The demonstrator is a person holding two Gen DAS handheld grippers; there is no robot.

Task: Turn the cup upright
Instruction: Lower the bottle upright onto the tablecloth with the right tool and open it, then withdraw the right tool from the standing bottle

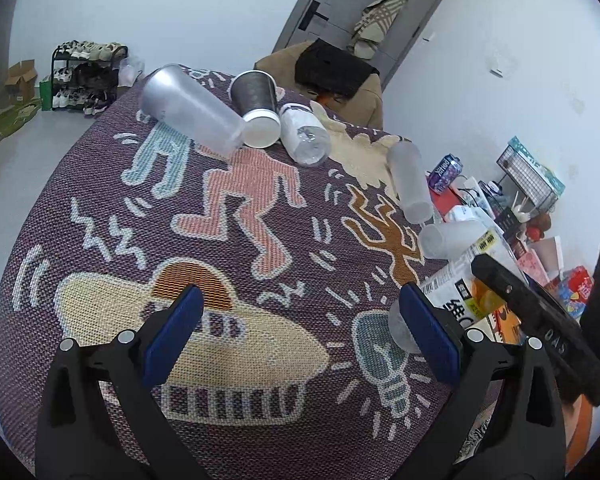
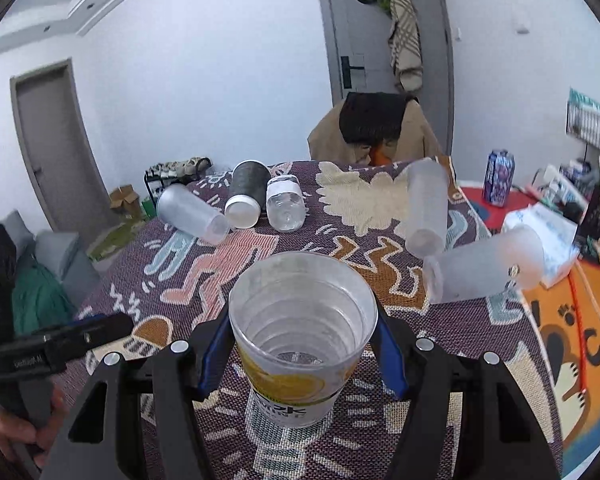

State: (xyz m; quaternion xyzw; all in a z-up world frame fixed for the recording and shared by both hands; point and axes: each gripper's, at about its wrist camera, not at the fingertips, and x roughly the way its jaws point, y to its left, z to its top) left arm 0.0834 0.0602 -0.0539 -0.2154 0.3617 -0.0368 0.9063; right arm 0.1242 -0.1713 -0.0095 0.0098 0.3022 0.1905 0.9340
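- The right gripper has its blue pads pressed against both sides of a clear plastic cup with a yellow printed label; the cup stands upright, mouth up, its base on the patterned cloth near the table's near edge.
- The left gripper hangs over the cloth with its jaws spread wide and nothing between them; it is well apart from the held cup, which shows just beyond its right finger.
- Toward the far left corner, three containers lie on their sides, packed close together: a frosted tumbler, a dark paper cup with a white rim, and a clear cup with a white band.
- Along the right edge, two more frosted cups lie tipped over, one farther back, the other nearer, its rim close to the first.
- Beyond the far edge stands a chair draped in a tan coat.
- A purple drinks can stands off the cloth to the right.
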